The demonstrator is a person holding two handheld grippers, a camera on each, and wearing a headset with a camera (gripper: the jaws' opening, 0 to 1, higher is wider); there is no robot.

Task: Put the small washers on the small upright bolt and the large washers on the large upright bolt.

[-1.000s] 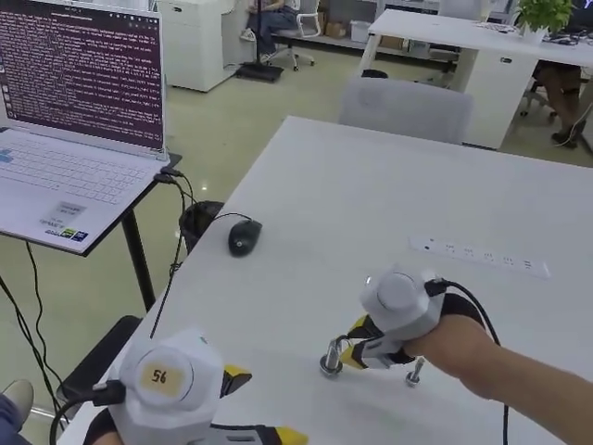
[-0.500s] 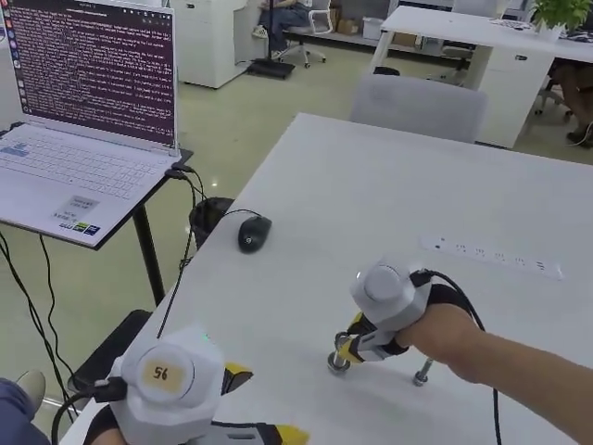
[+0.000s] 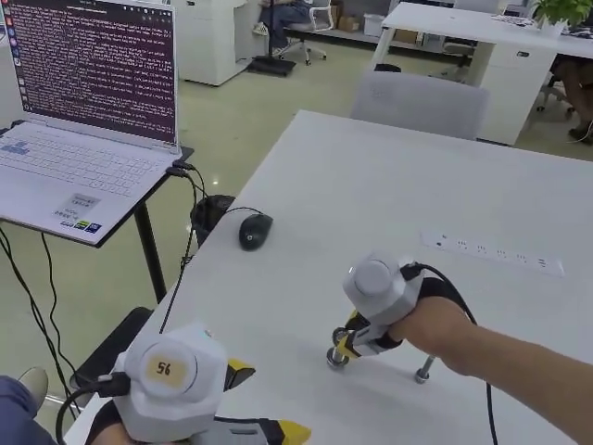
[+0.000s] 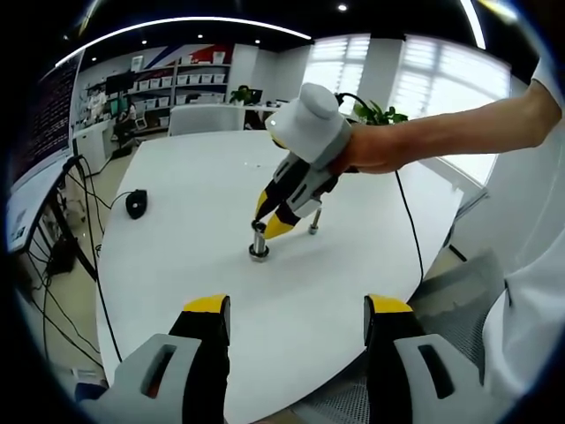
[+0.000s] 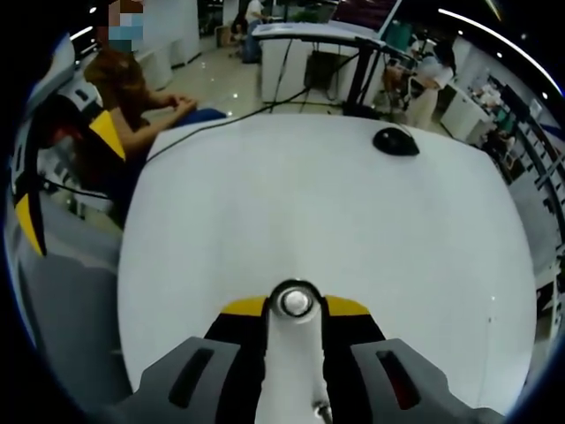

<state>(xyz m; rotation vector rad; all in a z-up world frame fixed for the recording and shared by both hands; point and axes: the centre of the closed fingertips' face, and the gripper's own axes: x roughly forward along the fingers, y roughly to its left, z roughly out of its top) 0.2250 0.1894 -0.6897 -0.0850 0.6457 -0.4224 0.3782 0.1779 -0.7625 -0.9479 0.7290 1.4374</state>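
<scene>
1. While your right gripper (image 3: 345, 345) leans down over the near part of the white table (image 3: 371, 185), its yellow-tipped jaws sit drawn in on either side of the large upright bolt (image 3: 334, 359). In the right gripper view the bolt's shaft takes up the gap between the tips, so the claw reads as clamped on it.
2. The large upright bolt stands on its head on the table top. In the head view your gripper body and your right hand (image 3: 435, 324) cover its upper part.
3. The small upright bolt (image 3: 423, 371) stands on the table near the large one, on its right in the head view, just below your right hand and apart from the jaws.
4. Your left gripper (image 4: 298, 309) hangs at the near table edge with its jaws wide apart and holding nothing. It points towards both bolts and stands well apart from them, with only table top lying between.
5. Surroundings on the table:
   - a black mouse (image 3: 255, 230) lies near the left edge, with its cable running off the side;
   - a white power strip (image 3: 491, 255) lies flat towards the far right, well apart from the bolts.
6. Surroundings off the table:
   - an open laptop (image 3: 83, 111) sits on a stand to the left, with cables hanging below it;
   - a grey chair (image 3: 417, 102) stands against the far edge.
7. A black cable (image 3: 463, 306) runs from the right gripper back over your wrist.
</scene>
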